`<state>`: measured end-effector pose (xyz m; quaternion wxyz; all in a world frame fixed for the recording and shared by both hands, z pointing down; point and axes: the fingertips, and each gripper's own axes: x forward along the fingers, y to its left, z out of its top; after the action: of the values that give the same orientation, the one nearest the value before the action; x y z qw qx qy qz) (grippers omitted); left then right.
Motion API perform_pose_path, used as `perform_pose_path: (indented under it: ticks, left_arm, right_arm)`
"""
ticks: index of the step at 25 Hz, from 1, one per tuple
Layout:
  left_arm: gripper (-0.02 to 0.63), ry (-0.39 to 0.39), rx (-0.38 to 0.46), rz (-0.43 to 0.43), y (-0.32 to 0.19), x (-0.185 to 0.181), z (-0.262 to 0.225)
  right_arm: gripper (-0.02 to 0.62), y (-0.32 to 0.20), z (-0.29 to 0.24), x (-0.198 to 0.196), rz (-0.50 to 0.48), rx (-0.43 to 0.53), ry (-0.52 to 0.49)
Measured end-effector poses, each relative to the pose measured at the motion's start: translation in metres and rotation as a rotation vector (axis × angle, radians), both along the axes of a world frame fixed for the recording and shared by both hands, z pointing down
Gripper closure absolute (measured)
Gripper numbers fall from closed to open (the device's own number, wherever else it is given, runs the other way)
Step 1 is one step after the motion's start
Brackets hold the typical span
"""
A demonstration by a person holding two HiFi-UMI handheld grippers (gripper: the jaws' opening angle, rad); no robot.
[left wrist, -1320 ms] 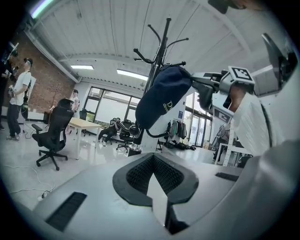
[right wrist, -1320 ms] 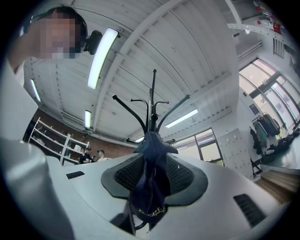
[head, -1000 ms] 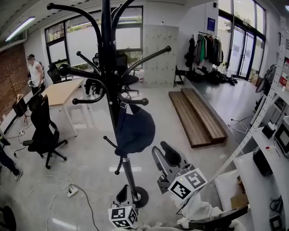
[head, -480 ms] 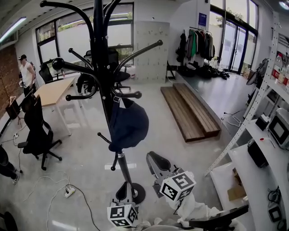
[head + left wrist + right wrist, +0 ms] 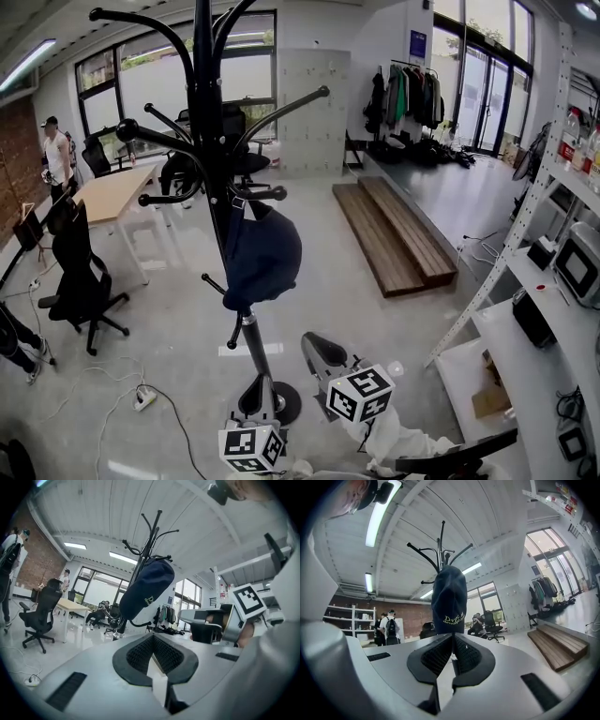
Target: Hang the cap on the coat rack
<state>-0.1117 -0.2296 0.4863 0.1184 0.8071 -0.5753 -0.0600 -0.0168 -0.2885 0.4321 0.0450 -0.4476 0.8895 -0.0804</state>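
Note:
A dark blue cap [image 5: 262, 258] hangs from a lower hook of the black coat rack [image 5: 208, 141], free of both grippers. My right gripper [image 5: 323, 352] sits below and to the right of the cap, apart from it; its jaws are closing and have nothing between them. In the right gripper view the cap [image 5: 449, 599] hangs straight ahead above the gripper [image 5: 452, 637]. My left gripper [image 5: 258, 401] is low by the rack's base, shut and empty. In the left gripper view the cap [image 5: 147, 588] shows above the gripper [image 5: 152, 639].
A wooden platform [image 5: 394, 234] lies on the floor to the right. A white shelving unit [image 5: 553, 281] with boxes fills the right edge. A desk [image 5: 117, 187], an office chair [image 5: 80, 272] and a person [image 5: 56, 155] stand at the left. A power strip [image 5: 145, 398] lies near the rack.
My right gripper has dropped back and down from the cap, and its wide jaws have come nearly together. The cap stays on its hook.

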Motion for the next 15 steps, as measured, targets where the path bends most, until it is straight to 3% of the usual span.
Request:
perform_pose_path:
  ticks: [10,15]
  left_arm:
    - [0.604,-0.021,-0.002,-0.094,0.034,0.007,-0.006]
    - [0.604,-0.051,0.027,-0.132,0.055,0.013,-0.021]
  right_arm:
    - [0.569,0.04,0.027,0.013,-0.048,-0.079,-0.035]
    - [0.569,0.061,0.035,0.021,-0.052,-0.088,0.007]
